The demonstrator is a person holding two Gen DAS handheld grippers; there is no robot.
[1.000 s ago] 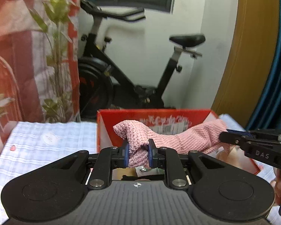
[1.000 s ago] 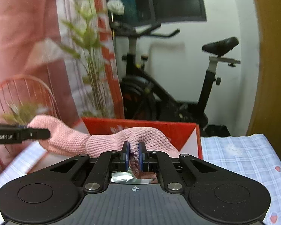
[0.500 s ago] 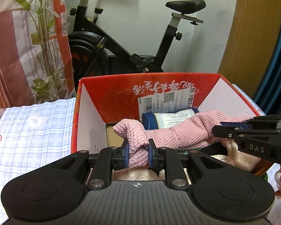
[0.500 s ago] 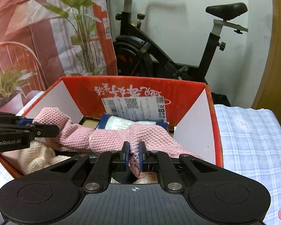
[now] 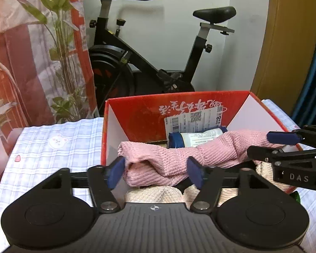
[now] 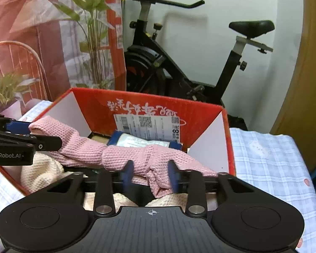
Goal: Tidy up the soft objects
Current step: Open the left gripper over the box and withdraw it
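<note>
cloth [image 5: 168, 162]: one, pink waffle-knit, twisted long | box [image 5: 137, 113]: one red cardboard | left gripper [image 5: 155, 170], right gripper [image 6: 150, 174]: fingers spread, cloth lying loose between

Both grippers' fingers [image 5: 115, 171] spread apart

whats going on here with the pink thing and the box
A person with a claw in each hand is putting a pink knitted cloth into a red cardboard box on a checked tablecloth. Both the left claw and the right claw are open, one at each end of the cloth. It lies over a cream knit and a blue-capped tube in the box.
</note>
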